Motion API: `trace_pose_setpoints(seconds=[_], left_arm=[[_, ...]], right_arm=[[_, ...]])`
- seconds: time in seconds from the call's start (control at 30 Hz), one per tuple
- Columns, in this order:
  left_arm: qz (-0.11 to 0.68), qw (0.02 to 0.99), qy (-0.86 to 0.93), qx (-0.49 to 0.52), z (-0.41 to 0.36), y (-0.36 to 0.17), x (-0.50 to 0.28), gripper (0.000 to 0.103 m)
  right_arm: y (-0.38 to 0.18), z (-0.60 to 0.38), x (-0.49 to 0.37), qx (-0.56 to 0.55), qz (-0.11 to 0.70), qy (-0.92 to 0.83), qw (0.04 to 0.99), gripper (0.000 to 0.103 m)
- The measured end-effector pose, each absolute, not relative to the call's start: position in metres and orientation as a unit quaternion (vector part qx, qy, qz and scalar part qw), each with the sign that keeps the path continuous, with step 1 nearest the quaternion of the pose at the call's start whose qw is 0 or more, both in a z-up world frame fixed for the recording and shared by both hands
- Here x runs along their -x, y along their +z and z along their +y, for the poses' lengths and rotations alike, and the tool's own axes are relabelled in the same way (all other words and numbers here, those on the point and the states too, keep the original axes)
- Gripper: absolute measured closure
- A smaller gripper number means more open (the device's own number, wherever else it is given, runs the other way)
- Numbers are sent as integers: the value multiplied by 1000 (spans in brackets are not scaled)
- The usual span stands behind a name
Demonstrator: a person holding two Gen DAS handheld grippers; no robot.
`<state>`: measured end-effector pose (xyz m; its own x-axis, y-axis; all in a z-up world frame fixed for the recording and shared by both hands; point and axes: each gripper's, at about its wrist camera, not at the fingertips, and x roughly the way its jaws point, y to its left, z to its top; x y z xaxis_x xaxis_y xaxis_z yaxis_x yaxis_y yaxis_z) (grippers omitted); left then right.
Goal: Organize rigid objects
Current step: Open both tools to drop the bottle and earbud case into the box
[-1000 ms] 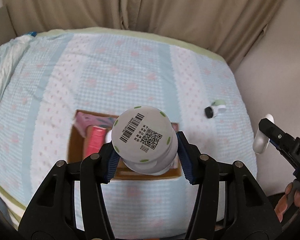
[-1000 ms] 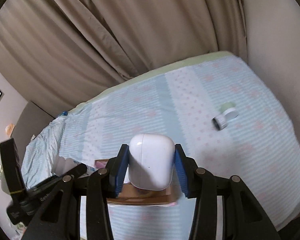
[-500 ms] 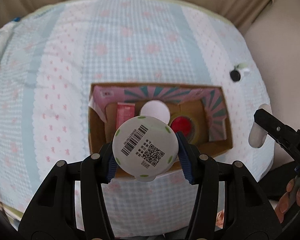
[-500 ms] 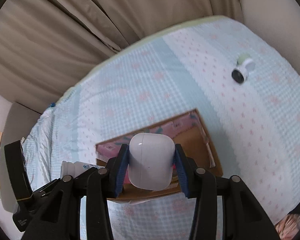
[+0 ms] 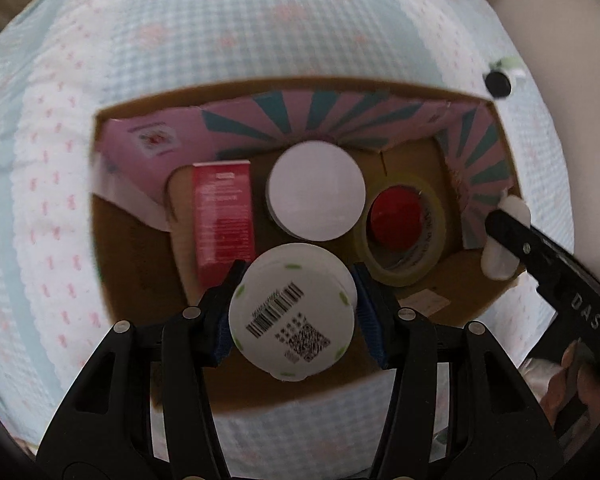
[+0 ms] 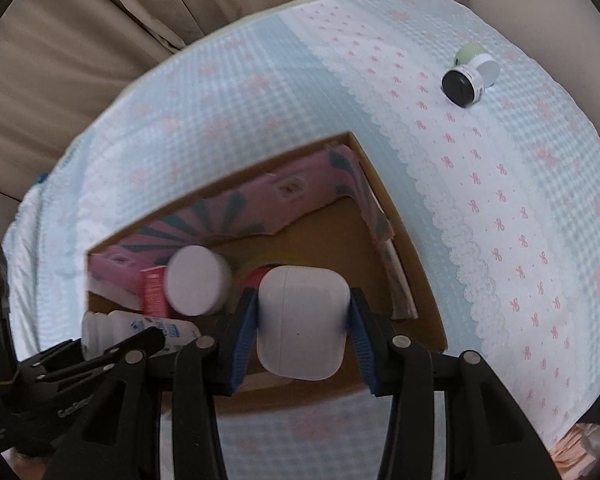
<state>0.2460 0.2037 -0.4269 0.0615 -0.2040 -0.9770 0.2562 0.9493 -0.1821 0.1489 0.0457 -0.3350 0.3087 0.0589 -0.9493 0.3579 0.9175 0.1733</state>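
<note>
A: Left gripper (image 5: 296, 312) status?

B: Clamped on the white bottle (image 5: 292, 316), blue pads on its two sides. It hangs over the near half of the cardboard box (image 5: 140, 264), barcode base facing the camera, so the long axis runs straight ahead of the fingers, down into the box. Cap end is hidden from this view.

A: Right one?

B: Right gripper (image 6: 302, 326) is squeezing the white earbud case (image 6: 300, 324) across its width, also above the box, toward its right-hand side as that camera looks. The case's long axis runs along the fingers; the lid seam runs up its left part, and I can't tell which end the lid is on.

A: Handling guess?

B: Both look like hard, smooth plastic, so stiff, probably light, and a bit slippery. A side pinch at mid-body, as now, seems right. The bottle is round, so it may roll once let go. The case could pop open if dropped hard, I'd guess.

A: What's ahead of the bottle?

B: A white round lid (image 5: 316, 190) just beyond it, red box (image 5: 224, 220) ahead-left, tape roll (image 5: 404, 232) ahead-right with a red cap (image 5: 398, 220) in its hole. Tight spot.

A: Anything outside?

B: A small black-capped jar (image 6: 464, 82) on the checked bedspread (image 6: 260, 100), far ahead-right of the right gripper, well apart from the box.
</note>
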Motion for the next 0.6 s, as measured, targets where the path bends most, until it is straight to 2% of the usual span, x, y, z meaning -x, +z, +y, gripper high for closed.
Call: trace_pose_setpoints(seconds=[0.37, 0.4, 0.43, 0.47, 0.5, 0.53, 0.57, 0.6], left_arm=[[658, 726, -185, -82, 184, -437, -245, 54], [655, 726, -189, -87, 181, -437, -245, 41], [653, 726, -193, -97, 177, -436, -243, 10], [652, 726, -197, -100, 176, -435, -242, 0], [646, 729, -202, -101, 175, -433, -240, 0], [645, 730, -204, -103, 174, -433, -238, 0], [644, 730, -204, -103, 174, -433, -237, 0], [643, 731, -203, -104, 175, -433, -236, 0]], right_arm=[[-364, 38, -154, -166, 591, -114, 781, 62], [-365, 37, -154, -164, 591, -116, 781, 60], [-365, 36, -154, -163, 587, -116, 784, 58], [-364, 36, -154, -163, 585, -115, 786, 45], [-363, 35, -154, -163, 582, -112, 789, 22], [-362, 35, -154, -170, 578, -101, 792, 17], [-361, 35, -153, -179, 574, -86, 794, 3], [-360, 36, -152, -179, 575, -78, 795, 0]])
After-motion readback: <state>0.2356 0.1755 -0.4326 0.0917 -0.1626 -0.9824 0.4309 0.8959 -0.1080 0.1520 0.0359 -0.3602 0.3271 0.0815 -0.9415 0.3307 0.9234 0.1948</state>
